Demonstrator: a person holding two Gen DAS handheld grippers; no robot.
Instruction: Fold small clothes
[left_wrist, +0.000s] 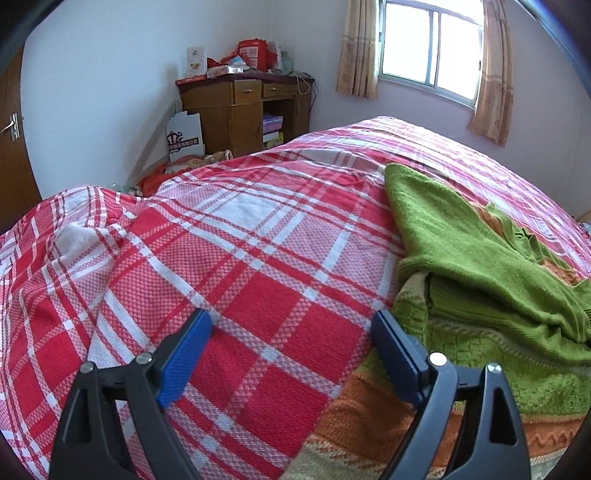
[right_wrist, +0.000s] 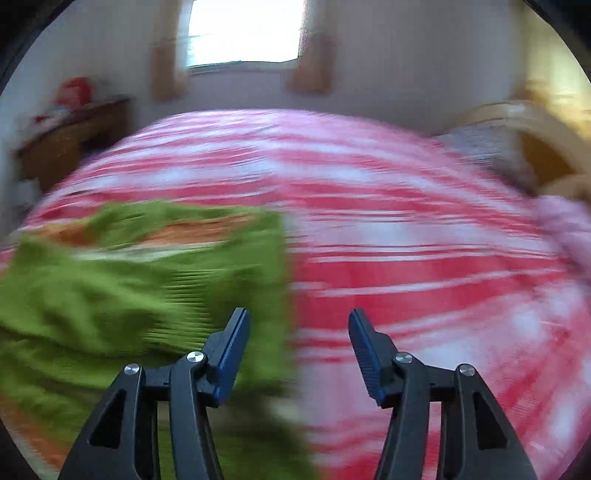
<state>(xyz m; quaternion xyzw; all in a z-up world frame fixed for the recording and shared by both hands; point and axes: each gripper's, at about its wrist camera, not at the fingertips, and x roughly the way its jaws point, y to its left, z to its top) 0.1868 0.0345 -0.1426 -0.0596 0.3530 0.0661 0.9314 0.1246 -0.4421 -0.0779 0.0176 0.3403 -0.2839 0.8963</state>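
Note:
A small green knitted sweater (left_wrist: 480, 266) with orange and cream bands lies crumpled on the red plaid bedspread (left_wrist: 229, 251), at the right of the left wrist view. My left gripper (left_wrist: 291, 328) is open and empty just above the bedspread, its right finger at the sweater's left edge. In the blurred right wrist view the sweater (right_wrist: 122, 280) lies at the left. My right gripper (right_wrist: 295, 325) is open and empty above the sweater's right edge and the bedspread (right_wrist: 406, 258).
A wooden desk (left_wrist: 243, 110) with boxes and red bags stands against the far wall, with a cardboard box (left_wrist: 184, 136) beside it. A curtained window (left_wrist: 428, 48) is at the back. A headboard (right_wrist: 517, 122) and pillow show at the right.

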